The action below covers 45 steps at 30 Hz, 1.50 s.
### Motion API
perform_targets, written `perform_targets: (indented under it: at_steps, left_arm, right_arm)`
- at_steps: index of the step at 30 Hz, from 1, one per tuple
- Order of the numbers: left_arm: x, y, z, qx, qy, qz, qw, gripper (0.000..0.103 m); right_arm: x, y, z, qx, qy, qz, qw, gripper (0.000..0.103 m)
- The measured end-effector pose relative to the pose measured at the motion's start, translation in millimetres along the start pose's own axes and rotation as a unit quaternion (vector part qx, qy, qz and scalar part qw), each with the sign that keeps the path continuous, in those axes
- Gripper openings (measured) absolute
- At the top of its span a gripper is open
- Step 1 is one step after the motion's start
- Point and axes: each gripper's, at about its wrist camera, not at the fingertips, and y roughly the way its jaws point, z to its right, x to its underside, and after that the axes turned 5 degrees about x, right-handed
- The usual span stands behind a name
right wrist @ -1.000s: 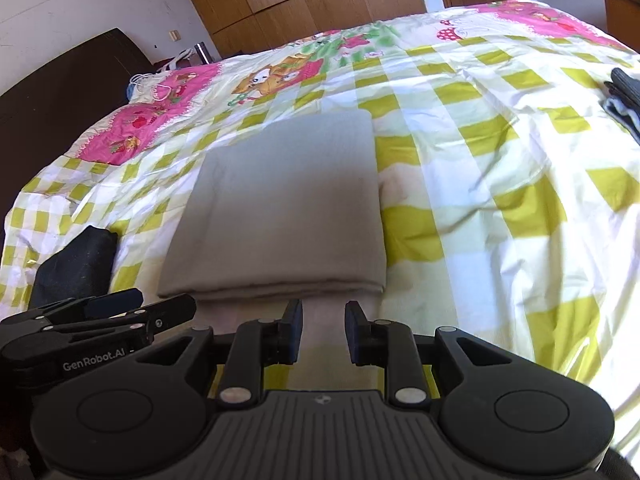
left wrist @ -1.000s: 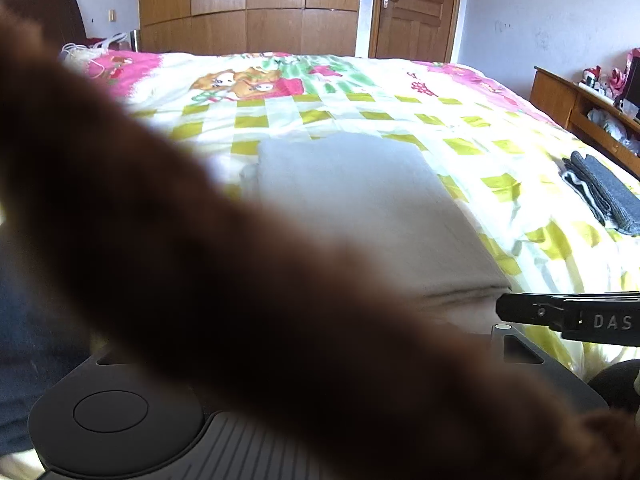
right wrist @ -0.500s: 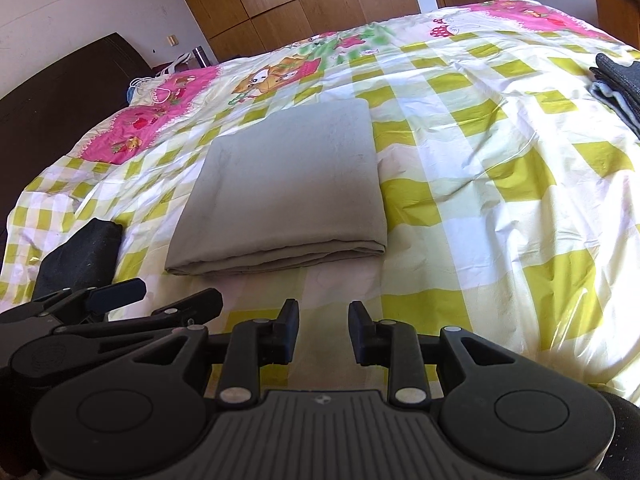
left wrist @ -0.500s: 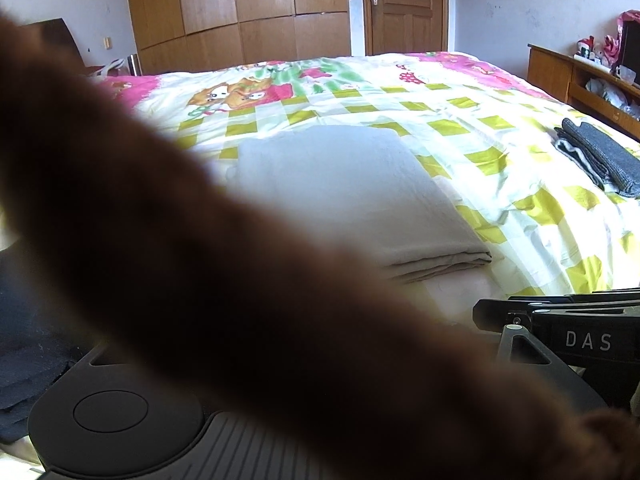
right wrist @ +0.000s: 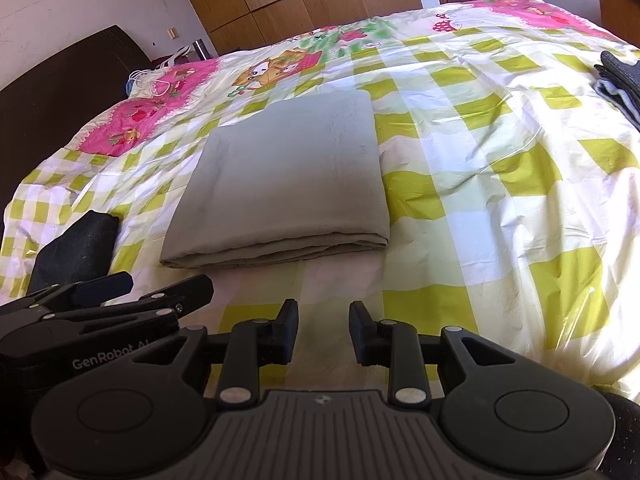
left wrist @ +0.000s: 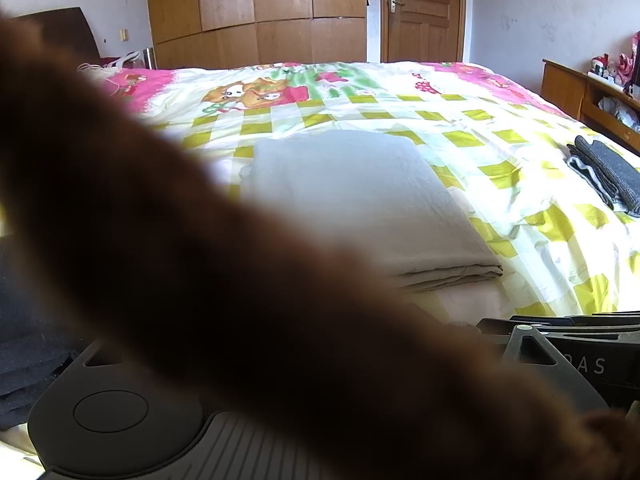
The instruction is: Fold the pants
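A bed (right wrist: 500, 184) under a green-checked cover fills a bedroom with wooden wardrobes (left wrist: 256, 12). The folded beige pants (right wrist: 288, 184) lie flat at its middle, ahead of the right gripper (right wrist: 323, 330), whose jaws stand open and empty. The left gripper (right wrist: 160, 290) sits beside it, jaws parted (a blurred brown mass (left wrist: 200, 280) blocks its own camera). Grey folded clothes (left wrist: 604, 172) lie far right; a dark garment (right wrist: 76, 248) lies left.

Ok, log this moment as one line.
pants: folded, flat on bed | right tongs: open, empty, short of pants | left tongs: empty, apart from pants | left view: mostly blocked
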Motion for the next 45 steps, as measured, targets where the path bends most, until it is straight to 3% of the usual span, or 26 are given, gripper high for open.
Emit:
perform_targets:
  at_steps: [8,25,45]
  left_arm:
    - [-0.3,1.2,-8.0,0.017,-0.027,-0.004,0.9995,0.092]
    - [-0.2,1.3,-3.6,0.002,-0.013,-0.003,0.9999,0.101]
    - [-1.0,0.4,-7.9,0.01,-0.026,-0.003,0.9996,0.101]
  right_arm:
    - [0.1,3.3,2.3,-0.002,0.009,-0.006,1.0,0.042]
    - [-0.8,2.8,1.1,0.012,0.003,0.0,1.0,0.042]
    - [-1.3,3.0,1.0,0.013,0.001,0.0,1.0,0.043]
